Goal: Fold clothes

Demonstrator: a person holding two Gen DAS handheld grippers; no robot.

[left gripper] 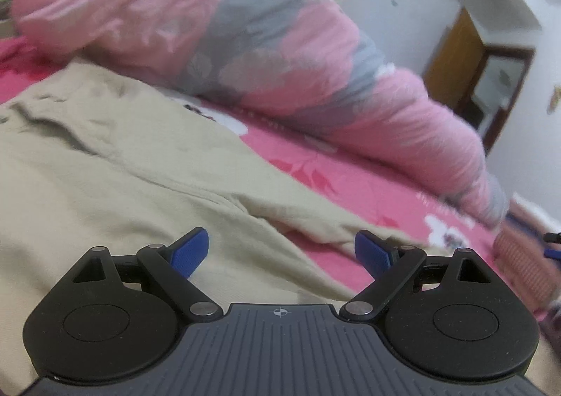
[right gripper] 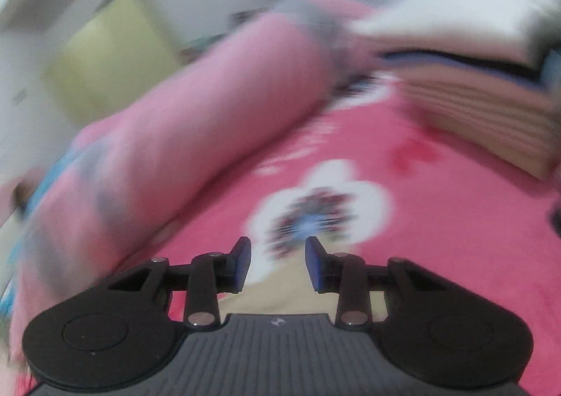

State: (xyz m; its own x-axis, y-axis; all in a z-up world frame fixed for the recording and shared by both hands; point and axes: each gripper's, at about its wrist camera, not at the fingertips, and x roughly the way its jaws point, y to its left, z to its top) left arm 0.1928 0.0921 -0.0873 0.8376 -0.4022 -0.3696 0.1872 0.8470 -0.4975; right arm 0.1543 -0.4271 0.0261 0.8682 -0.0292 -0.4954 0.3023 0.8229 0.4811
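A beige garment (left gripper: 115, 164) lies spread and wrinkled on the pink flowered bed sheet (left gripper: 378, 199). My left gripper (left gripper: 280, 252) hovers just above its near part, blue pads wide apart, nothing between them. In the right wrist view, which is blurred, my right gripper (right gripper: 278, 262) stands partly open over the pink sheet (right gripper: 438, 220), nothing between its pads. A strip of the beige garment (right gripper: 280, 294) shows just below and behind its fingertips, apart from the pads.
A rolled pink and grey quilt (left gripper: 245, 45) runs along the far side of the bed. A stack of folded clothes (right gripper: 484, 87), white on top, sits at the far right in the right wrist view. A yellow-green cabinet (right gripper: 105, 62) and a wooden door (left gripper: 452, 59) stand beyond.
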